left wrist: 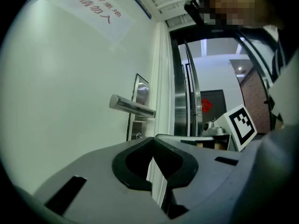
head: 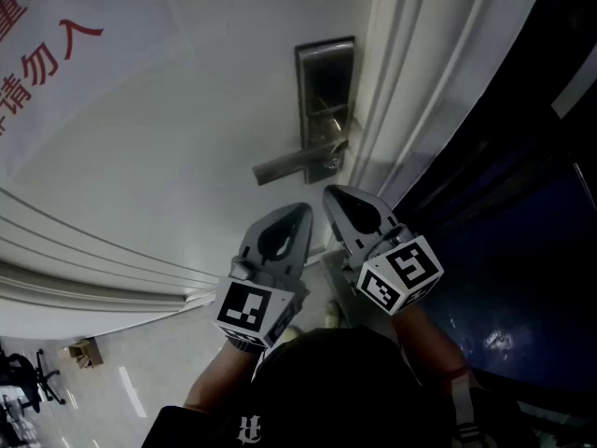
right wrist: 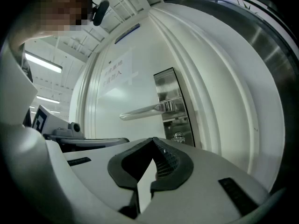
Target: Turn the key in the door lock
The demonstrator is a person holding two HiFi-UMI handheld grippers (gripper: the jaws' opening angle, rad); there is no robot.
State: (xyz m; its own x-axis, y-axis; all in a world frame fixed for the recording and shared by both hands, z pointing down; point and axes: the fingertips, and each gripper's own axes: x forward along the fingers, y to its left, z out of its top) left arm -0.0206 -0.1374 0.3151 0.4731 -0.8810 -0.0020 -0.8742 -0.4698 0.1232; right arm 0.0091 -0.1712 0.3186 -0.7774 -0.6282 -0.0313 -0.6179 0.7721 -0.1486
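A steel lock plate (head: 325, 90) is set in a white door (head: 168, 157), with a lever handle (head: 291, 165) pointing left. Below the lever's hub sits the small round lock cylinder (head: 333, 162), also seen as a cylinder (right wrist: 178, 136) in the right gripper view and a cylinder (left wrist: 138, 135) in the left gripper view. I cannot tell whether a key is in it. My left gripper (head: 303, 210) is shut and holds nothing, a short way below the lever. Beside it, my right gripper (head: 328, 192) is shut and holds nothing, its tip just under the cylinder without touching it.
A white notice with red characters (head: 47, 54) hangs on the door's upper left. The moulded door frame (head: 420, 91) runs along the right of the lock, with a dark glass panel (head: 522, 250) beyond. A chair (head: 23, 381) and a cardboard box (head: 86, 351) stand on the floor.
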